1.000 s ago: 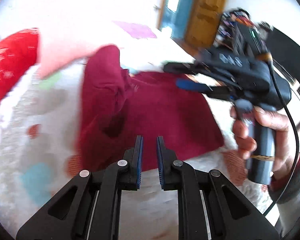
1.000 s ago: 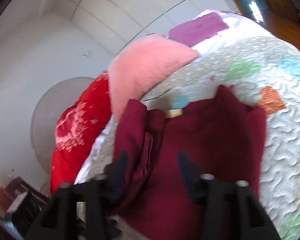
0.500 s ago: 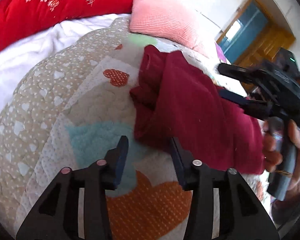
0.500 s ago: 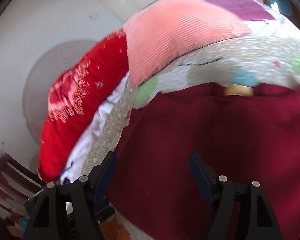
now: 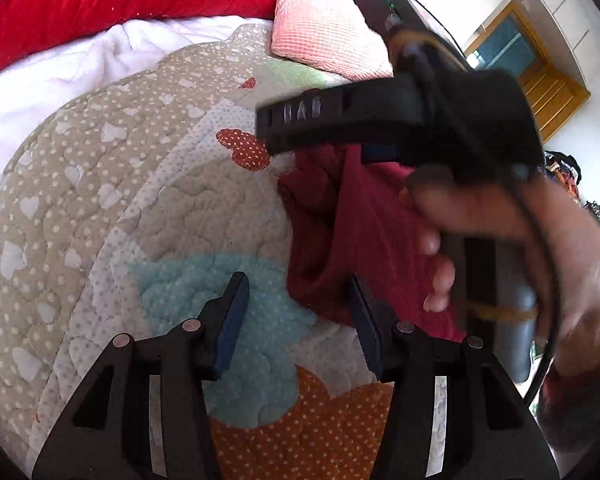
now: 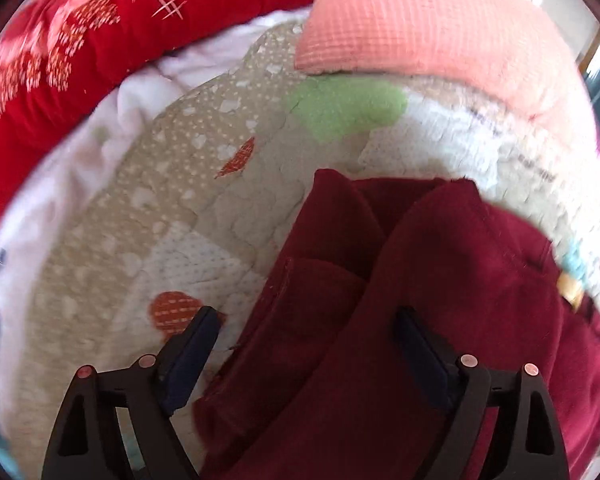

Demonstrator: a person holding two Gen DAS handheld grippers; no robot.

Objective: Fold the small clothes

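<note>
While both claws are opening, neither has hold of anything. A second ago the left claw (image 5: 296,320) was nearly shut; now its jaws stand about half apart over the quilt (image 5: 100,208), the lower hem of the maroon garment (image 5: 340,232) between the tips, unpinched. The right claw (image 6: 306,346), wider than before, has swung from the garment's middle to its left edge, straddling the bunched sleeve fold. At twelve o'clock beyond lie the pink cushion (image 6: 420,20) and the red pillow (image 6: 60,40). I judge a fresh grasp is being lined up for the next fold.
</note>
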